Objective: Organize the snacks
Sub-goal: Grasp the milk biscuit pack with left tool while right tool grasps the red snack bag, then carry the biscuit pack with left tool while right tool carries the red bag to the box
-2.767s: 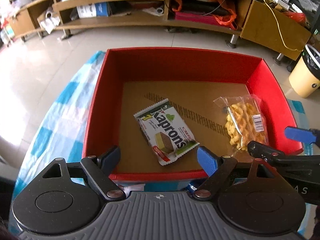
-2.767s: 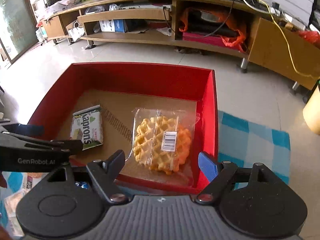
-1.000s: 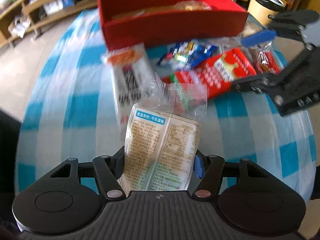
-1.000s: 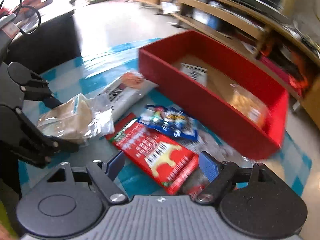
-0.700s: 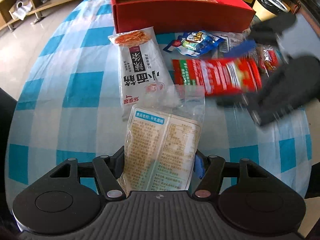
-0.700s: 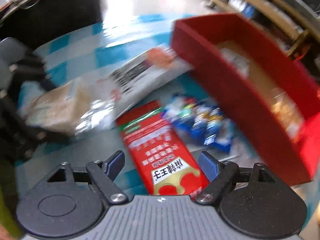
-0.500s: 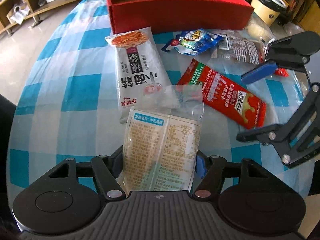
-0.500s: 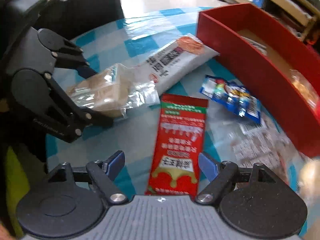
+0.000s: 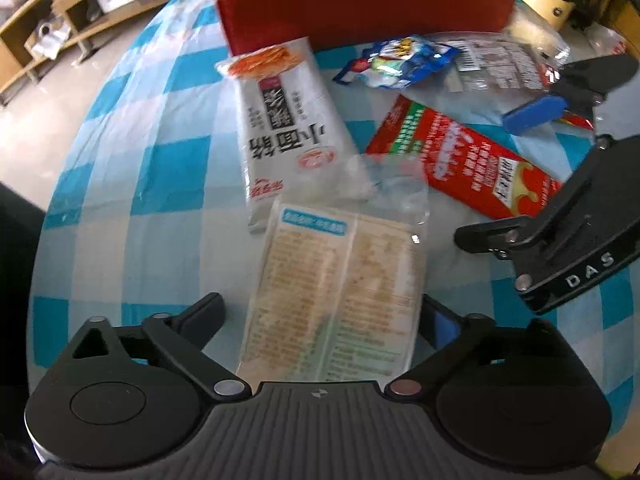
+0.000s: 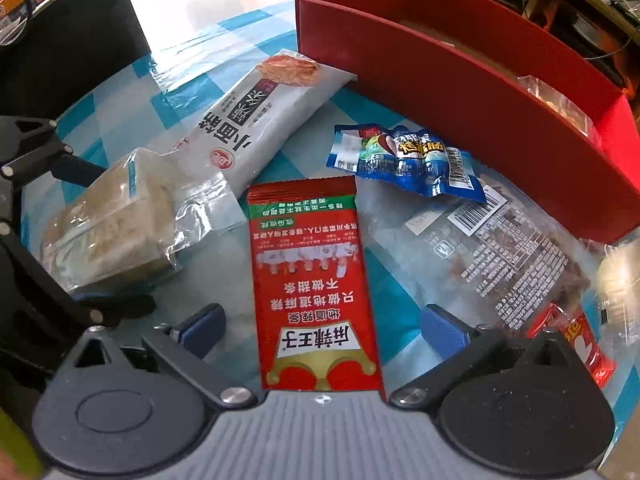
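In the left wrist view, white letters "DAS" stand on the black arm of the right gripper, at the right edge of the frame. Large black Chinese characters "小面筋" run along the white snack packet at upper centre, seen upside down. In the right wrist view, the red sachet in the middle carries the white-boxed brand "辣辣王子", also inverted. The clear packet at right bears a barcode and fine print too small to read.

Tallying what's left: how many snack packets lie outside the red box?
6: bread pack left, white noodle pack beside it, long red packet middle, blue pack by box, clear bag and small red packet right; others possibly hidden.
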A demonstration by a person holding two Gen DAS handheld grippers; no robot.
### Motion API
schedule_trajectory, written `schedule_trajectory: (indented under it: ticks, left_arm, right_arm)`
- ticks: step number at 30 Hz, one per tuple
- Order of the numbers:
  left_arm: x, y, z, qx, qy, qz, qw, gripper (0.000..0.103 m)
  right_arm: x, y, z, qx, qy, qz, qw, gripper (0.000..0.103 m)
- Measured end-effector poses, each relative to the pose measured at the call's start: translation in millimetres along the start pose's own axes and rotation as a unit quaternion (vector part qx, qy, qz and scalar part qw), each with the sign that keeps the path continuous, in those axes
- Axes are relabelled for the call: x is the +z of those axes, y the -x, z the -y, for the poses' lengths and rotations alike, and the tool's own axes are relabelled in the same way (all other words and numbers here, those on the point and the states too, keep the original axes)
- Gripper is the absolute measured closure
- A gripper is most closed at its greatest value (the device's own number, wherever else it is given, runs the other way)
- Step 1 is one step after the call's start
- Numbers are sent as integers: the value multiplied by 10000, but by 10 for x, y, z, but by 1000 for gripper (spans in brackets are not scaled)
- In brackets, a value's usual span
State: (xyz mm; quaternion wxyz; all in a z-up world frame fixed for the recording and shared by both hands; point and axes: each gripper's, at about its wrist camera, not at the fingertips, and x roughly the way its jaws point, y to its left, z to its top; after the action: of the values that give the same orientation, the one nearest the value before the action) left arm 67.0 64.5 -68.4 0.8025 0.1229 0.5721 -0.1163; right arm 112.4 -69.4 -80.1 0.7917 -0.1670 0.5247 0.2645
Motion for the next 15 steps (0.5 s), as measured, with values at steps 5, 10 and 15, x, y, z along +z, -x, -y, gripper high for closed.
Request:
schedule_trajectory:
  ticks: [5, 10, 15]
  left_arm:
    - [-25, 43, 10, -82, -19, 57, 9999, 11]
    - [-60, 145, 107, -122, 32, 93, 9999, 29]
    - [-96, 192, 170, -112, 78, 94, 9999, 34]
  right_arm:
    - [-36, 118, -64, -36, 71, 173, 9998, 28]
    - [-110, 195, -121, -53, 29, 229, 9997, 52]
    - [-226, 292, -160, -129, -20, 223, 9997, 55]
